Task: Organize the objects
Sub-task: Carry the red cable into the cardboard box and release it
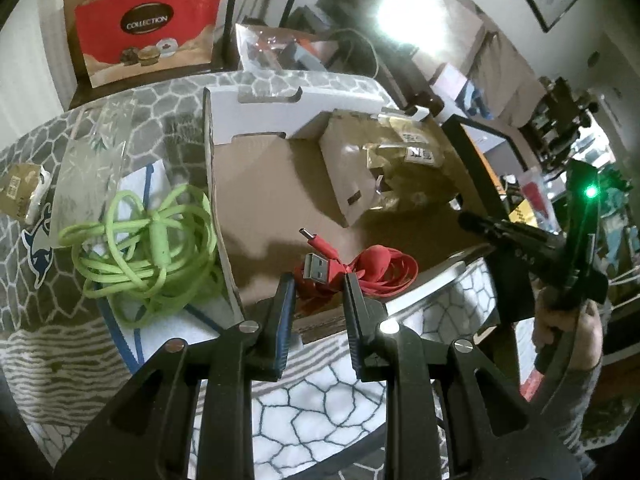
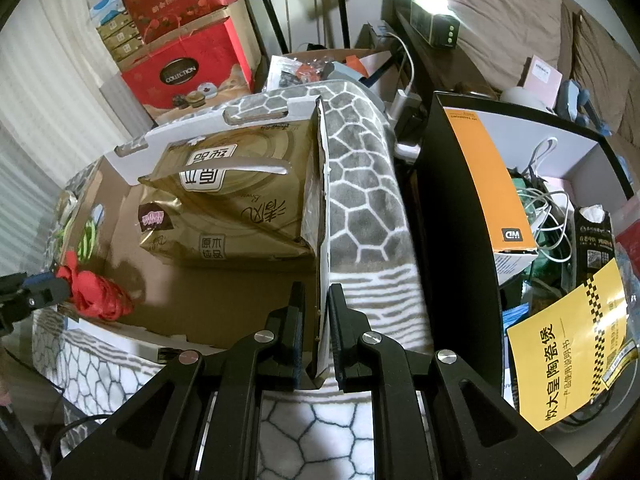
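A: Closest in, the left gripper (image 1: 318, 280) sits at the near edge of the shallow brown cardboard box (image 1: 280, 184), jaws partly apart, with the coiled flat red USB cable (image 1: 360, 268) between the tips. The metal plug pokes up right between the fingers.

B: Is it actually gripping that cable?

A: Hard to call. From the right wrist view the fingers look to be on the red bundle, but I cannot tell if the pads are pressing it or have let go. Either way, the cable lies inside the box, near the front wall.

B: And the right gripper (image 2: 318, 300)?

A: Nearly closed, pinching the box's thin upright side wall (image 2: 322, 208). My read is that it steadies the box so it doesn't slide on the grey pebble-patterned blanket (image 2: 360, 200) while things go in.

B: What else is in there?

A: A gold plastic-wrapped tissue pack (image 2: 240, 200) toward the back. Outside, just beside the left wall, a tangled lime-green cable (image 1: 148, 248) waits on the blanket; I'd guess that's the next candidate.
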{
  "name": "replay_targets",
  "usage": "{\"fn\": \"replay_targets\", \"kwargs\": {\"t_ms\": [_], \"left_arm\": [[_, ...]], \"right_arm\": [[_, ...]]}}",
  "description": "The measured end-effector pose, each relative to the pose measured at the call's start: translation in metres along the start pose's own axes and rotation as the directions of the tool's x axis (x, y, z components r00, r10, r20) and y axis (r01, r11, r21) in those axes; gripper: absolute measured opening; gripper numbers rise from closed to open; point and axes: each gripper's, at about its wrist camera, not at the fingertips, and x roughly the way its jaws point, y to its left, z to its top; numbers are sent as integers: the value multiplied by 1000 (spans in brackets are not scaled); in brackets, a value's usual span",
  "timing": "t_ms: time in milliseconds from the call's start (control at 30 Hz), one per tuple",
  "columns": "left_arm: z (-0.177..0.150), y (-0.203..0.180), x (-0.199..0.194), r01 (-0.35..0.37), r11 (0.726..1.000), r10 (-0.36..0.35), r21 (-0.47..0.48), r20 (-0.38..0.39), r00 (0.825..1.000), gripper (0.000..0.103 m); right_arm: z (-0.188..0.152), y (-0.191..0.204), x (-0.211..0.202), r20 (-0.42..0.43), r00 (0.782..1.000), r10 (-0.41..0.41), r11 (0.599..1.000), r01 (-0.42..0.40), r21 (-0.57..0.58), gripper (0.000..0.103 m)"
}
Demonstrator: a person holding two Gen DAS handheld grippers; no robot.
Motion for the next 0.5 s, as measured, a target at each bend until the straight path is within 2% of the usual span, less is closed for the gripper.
{"fn": "replay_targets", "kwargs": {"t_ms": [200, 233, 300, 433, 500], "left_arm": [[-1, -2, 3, -14, 1000, 14, -2, -30, 999, 23], [-1, -2, 0, -8, 1000, 8, -5, -28, 1000, 29], [0, 1, -8, 20, 1000, -20, -16, -12, 1000, 40], [7, 10, -34, 61, 998, -59, -33, 47, 997, 43], [12, 20, -49, 53, 997, -48, -50, 90, 995, 46]], "right_arm": [[0, 0, 0, 0, 1000, 1, 1000, -1, 1, 12], [0, 0, 0, -1, 1000, 1, 1000, -1, 0, 12], [0, -1, 0, 0, 1000, 2, 1000, -2, 0, 13], [0, -1, 0, -1, 1000, 1, 1000, -1, 0, 13], [0, -1, 0, -1, 1000, 1, 1000, -1, 0, 13]]}}
